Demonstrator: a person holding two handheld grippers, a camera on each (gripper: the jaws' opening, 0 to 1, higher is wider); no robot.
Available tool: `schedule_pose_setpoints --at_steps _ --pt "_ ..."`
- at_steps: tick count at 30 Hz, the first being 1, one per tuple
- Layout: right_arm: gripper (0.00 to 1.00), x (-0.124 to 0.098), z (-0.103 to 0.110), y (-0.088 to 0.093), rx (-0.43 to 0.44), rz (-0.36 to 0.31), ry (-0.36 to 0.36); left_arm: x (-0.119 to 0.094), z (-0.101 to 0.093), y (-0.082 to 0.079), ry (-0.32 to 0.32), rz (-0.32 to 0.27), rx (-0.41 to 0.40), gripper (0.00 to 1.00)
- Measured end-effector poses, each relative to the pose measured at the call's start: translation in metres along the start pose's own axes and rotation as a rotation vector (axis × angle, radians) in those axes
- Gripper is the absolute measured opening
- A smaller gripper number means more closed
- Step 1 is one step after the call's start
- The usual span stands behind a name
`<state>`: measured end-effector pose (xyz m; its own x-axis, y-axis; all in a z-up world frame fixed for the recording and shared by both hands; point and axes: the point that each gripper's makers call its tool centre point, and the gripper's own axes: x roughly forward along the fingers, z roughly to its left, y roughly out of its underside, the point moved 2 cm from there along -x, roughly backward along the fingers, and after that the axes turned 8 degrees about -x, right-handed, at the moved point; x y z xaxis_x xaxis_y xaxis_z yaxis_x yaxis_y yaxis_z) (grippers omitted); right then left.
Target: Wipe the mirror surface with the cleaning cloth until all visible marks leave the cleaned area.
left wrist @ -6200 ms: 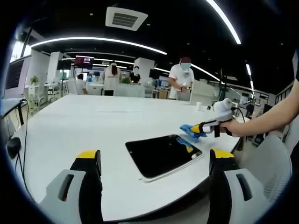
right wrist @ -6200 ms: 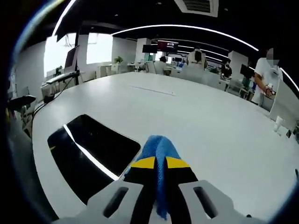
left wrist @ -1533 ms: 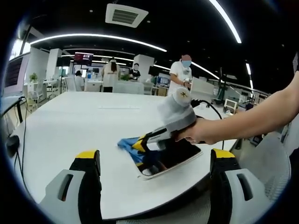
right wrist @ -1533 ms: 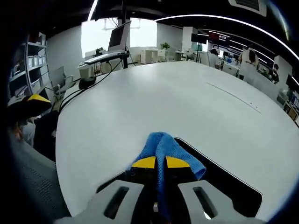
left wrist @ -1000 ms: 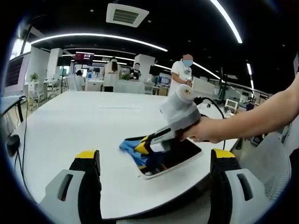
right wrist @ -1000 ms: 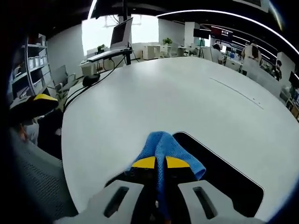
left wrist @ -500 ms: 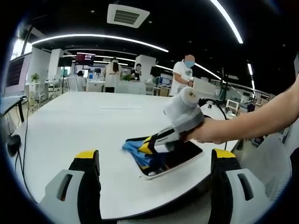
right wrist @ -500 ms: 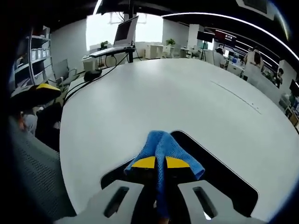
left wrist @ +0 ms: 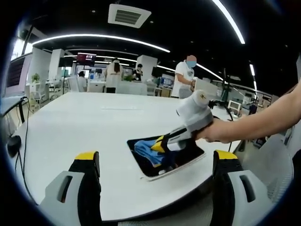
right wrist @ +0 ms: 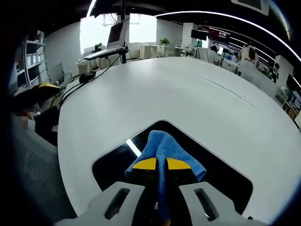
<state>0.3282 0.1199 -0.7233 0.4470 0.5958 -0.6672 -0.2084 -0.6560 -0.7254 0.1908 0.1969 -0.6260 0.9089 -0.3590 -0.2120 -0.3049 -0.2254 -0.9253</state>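
A dark rectangular mirror (left wrist: 186,157) (right wrist: 117,157) with a pale rim lies flat near the front edge of the white table (left wrist: 70,127) (right wrist: 188,99). My right gripper (right wrist: 157,164) is shut on a blue cleaning cloth (right wrist: 162,143), which rests on the mirror's middle. In the left gripper view that same gripper (left wrist: 159,145) comes in from the right in a person's hand and presses the blue cloth (left wrist: 146,149) onto the glass. My left gripper (left wrist: 155,157) hovers off the table's front edge, short of the mirror, jaws wide open and holding nothing.
A grey mesh chair (left wrist: 275,162) stands right of the table. Cables and a dark object (left wrist: 11,146) hang at the table's left edge. Monitors and desks (right wrist: 110,40) stand beyond the table. Several people (left wrist: 186,77) stand far behind.
The right gripper has slid the cloth from the mirror's left end toward its middle, so bare glass now shows left of the cloth. The left gripper has stayed put.
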Motion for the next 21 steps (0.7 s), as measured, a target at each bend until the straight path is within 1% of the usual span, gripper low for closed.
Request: schedule_pose_setpoints --at_steps 16,21 --pt "0.00 -0.020 -0.028 0.025 0.016 0.038 0.033 -0.001 0.000 -0.001 -0.002 -0.005 0.001 0.99" --pt "0.00 -0.028 -0.039 0.035 0.034 0.050 0.049 -0.001 0.000 -0.001 -0.002 -0.006 0.001 0.99"
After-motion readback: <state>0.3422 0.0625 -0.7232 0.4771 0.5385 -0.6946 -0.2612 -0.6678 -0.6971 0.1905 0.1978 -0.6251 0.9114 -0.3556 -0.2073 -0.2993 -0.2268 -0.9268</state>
